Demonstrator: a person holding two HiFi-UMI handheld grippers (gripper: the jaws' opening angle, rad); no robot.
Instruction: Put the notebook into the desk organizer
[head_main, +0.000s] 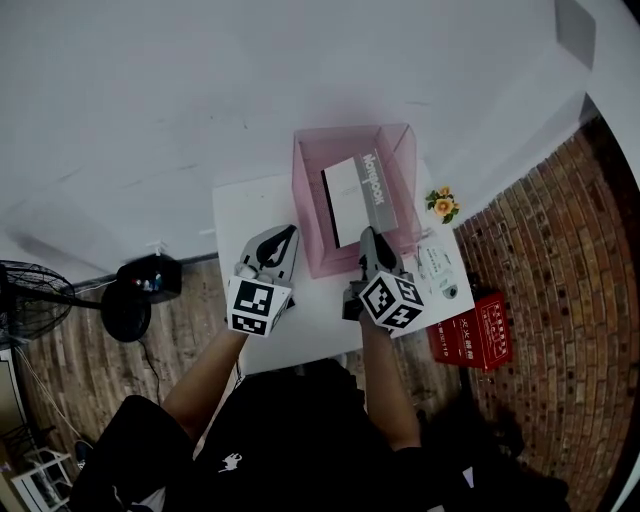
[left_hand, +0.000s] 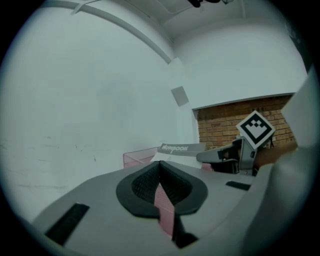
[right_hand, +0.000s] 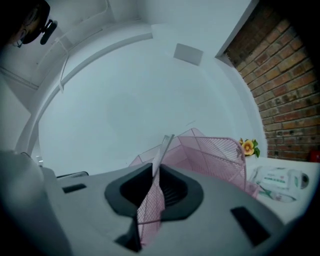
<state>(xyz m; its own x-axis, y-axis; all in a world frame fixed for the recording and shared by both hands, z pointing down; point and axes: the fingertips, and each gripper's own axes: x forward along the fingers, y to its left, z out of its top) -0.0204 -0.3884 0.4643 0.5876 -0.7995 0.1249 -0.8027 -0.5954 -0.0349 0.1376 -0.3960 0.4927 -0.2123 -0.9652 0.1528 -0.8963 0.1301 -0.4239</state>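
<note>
A pink mesh desk organizer (head_main: 300, 190) (left_hand: 137, 157) (right_hand: 215, 150) stands at the back of a small white table (head_main: 255, 210). The grey notebook (head_main: 355, 195) (left_hand: 180, 148) (right_hand: 167, 145) leans inside it, spine to the right. My right gripper (head_main: 367, 235) (right_hand: 156, 172) is at the organizer's near right corner, shut on the notebook's near edge. Pink mesh shows through the slit between its jaws. My left gripper (head_main: 290, 235) (left_hand: 160, 167) sits beside the organizer's left wall with its jaws shut. A pink sliver shows behind its pads, and whether it is gripped is unclear.
A small yellow flower (head_main: 442, 205) (right_hand: 247, 146) and a white packet (head_main: 438, 272) (right_hand: 280, 180) lie on the table right of the organizer. A red box (head_main: 475, 335) sits on the floor to the right. A black fan (head_main: 30, 295) and a black device (head_main: 150, 278) are at the left.
</note>
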